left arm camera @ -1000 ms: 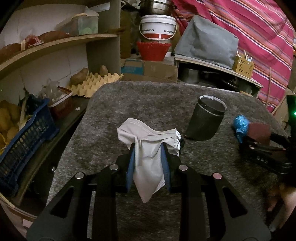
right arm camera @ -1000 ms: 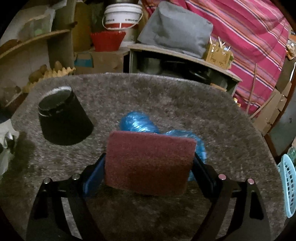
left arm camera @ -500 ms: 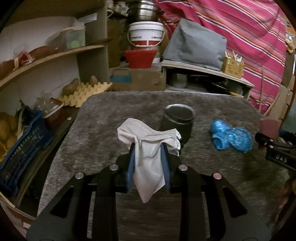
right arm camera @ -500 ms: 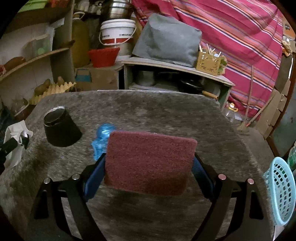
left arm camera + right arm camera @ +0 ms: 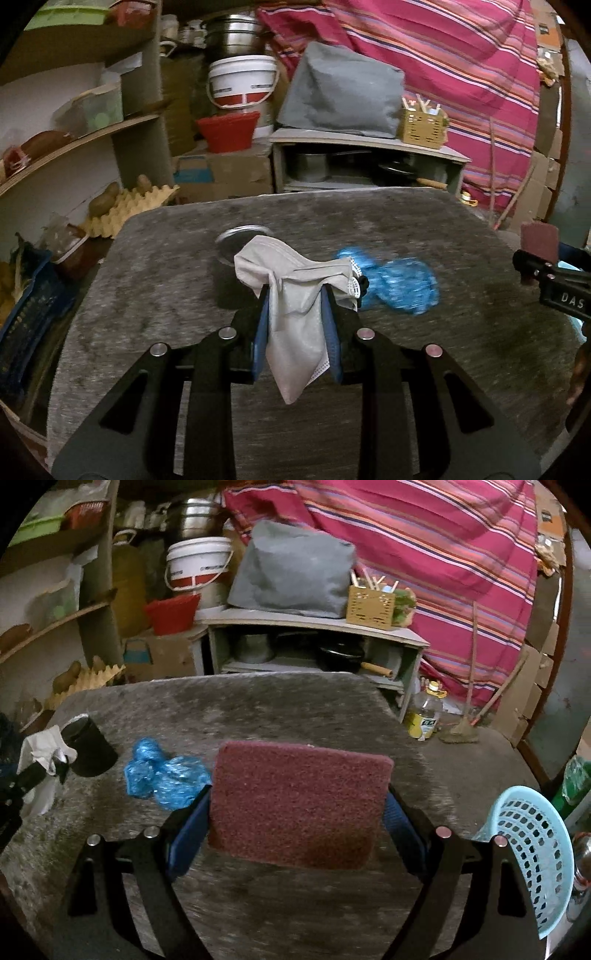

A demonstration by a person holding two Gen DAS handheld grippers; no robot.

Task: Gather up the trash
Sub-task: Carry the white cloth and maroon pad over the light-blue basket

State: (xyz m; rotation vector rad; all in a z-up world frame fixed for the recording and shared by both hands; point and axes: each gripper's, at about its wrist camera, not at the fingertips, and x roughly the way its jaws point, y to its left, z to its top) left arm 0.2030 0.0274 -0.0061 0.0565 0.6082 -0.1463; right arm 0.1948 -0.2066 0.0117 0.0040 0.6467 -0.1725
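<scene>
My left gripper (image 5: 295, 314) is shut on a crumpled white face mask (image 5: 295, 295) and holds it above the grey carpeted table (image 5: 166, 277). My right gripper (image 5: 299, 812) is shut on a maroon scouring pad (image 5: 299, 805), held above the table; it also shows at the right edge of the left wrist view (image 5: 539, 240). A crumpled blue plastic bag (image 5: 162, 775) lies on the table between the grippers, also seen in the left wrist view (image 5: 399, 284). A light blue plastic basket (image 5: 532, 849) stands off the table's right side.
A black cup (image 5: 88, 746) stands on the table at the left, partly hidden behind the mask in the left wrist view. Shelves with an egg tray (image 5: 125, 210), a white bucket (image 5: 240, 81) and a low cabinet (image 5: 314, 646) lie beyond the table. An oil bottle (image 5: 424, 716) stands on the floor.
Both grippers have moved back and to the right with their loads. The cup and blue bag now sit further left in the views. The light blue basket has come more into the right wrist view.
</scene>
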